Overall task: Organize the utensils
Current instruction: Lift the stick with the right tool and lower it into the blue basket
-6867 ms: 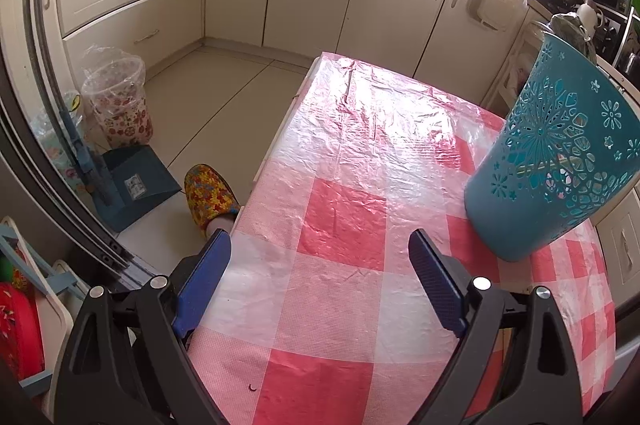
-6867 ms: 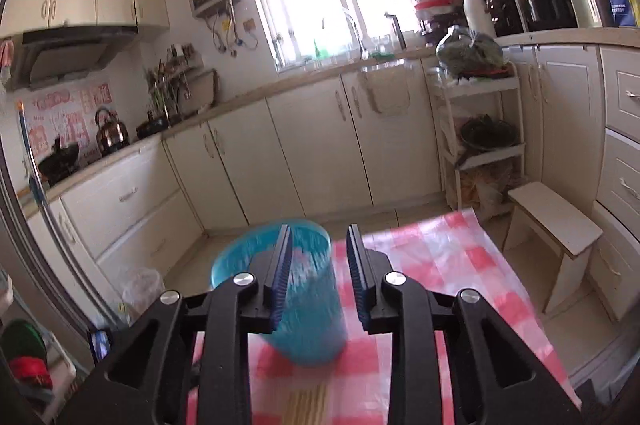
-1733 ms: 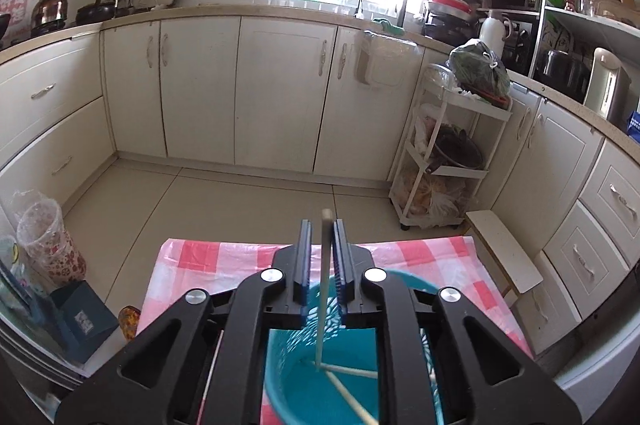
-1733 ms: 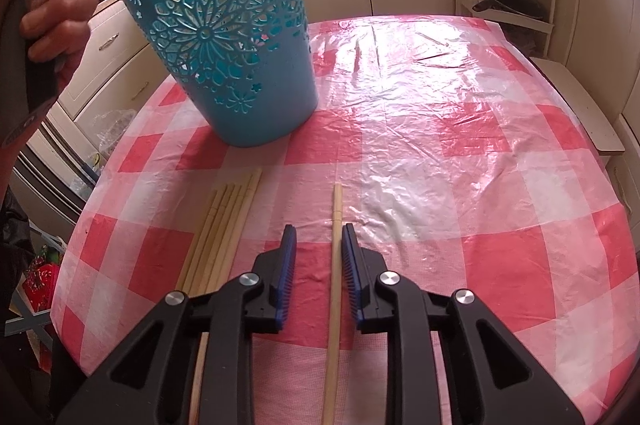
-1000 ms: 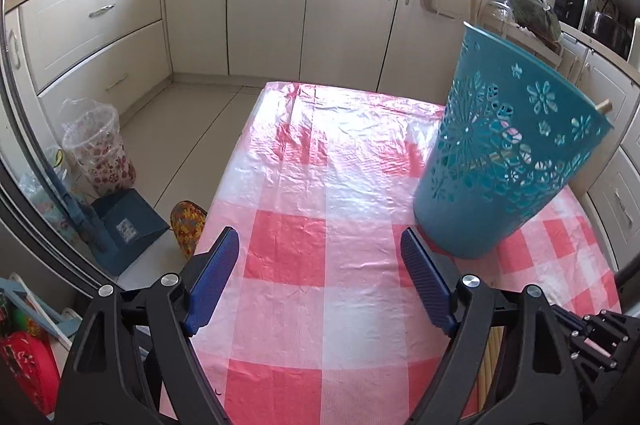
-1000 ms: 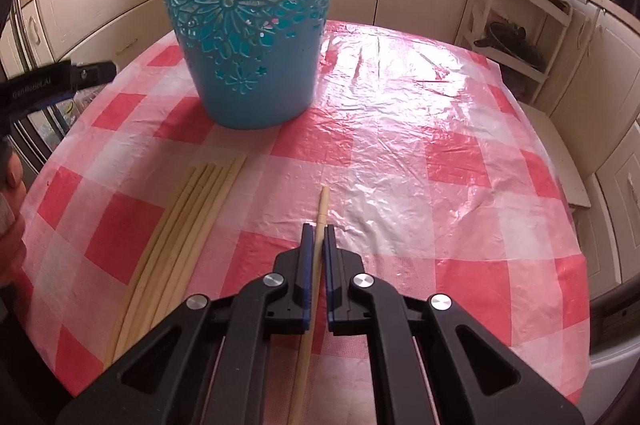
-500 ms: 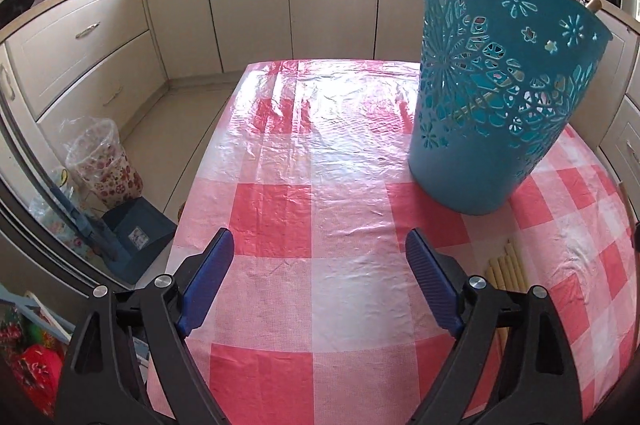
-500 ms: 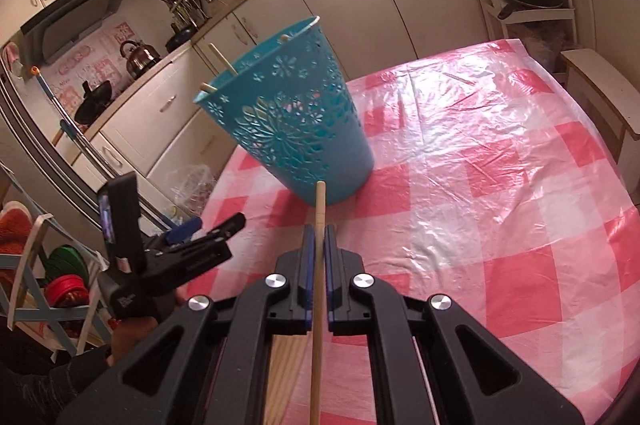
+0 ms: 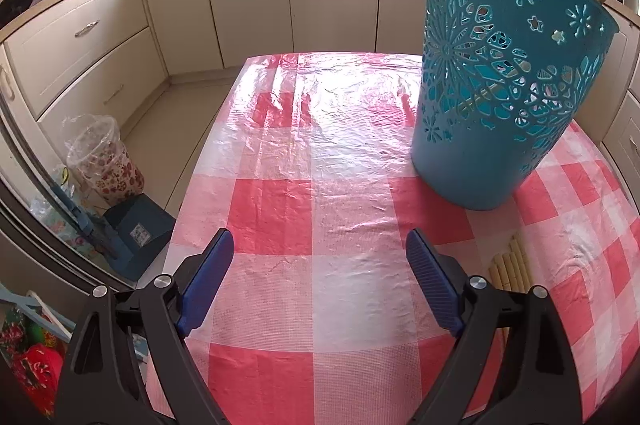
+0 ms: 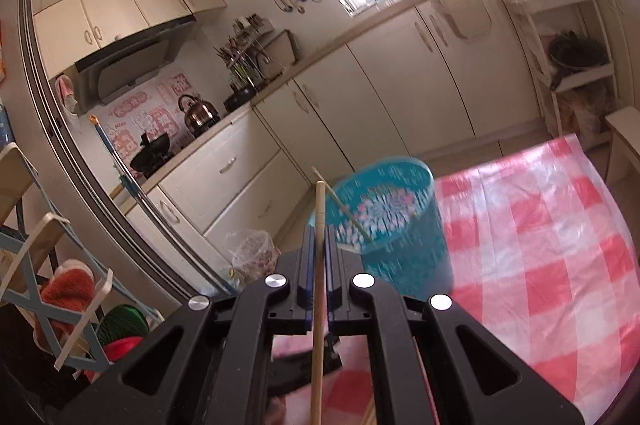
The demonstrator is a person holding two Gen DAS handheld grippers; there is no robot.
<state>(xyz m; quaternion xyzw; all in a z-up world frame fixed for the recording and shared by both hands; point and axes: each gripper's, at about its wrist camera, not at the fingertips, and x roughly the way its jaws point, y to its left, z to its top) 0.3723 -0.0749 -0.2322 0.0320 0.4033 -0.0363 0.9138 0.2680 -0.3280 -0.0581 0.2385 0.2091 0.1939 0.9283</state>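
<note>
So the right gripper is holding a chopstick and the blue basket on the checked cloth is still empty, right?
Not quite. The right gripper does hold a chopstick, but the basket is not empty: the right wrist view shows a stick already leaning inside it.

1. Left gripper (image 9: 316, 279) hangs over the checked tablecloth (image 9: 280, 209), jaws wide, nothing between them.
2. Teal cut-out basket (image 9: 500, 85) stands far right.
3. Wooden chopsticks (image 9: 510, 265) lie just beside the right finger.

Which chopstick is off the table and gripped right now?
The chopstick clamped upright in the right gripper. The loose chopsticks lie on the tablecloth; another leans inside the blue basket.
</note>
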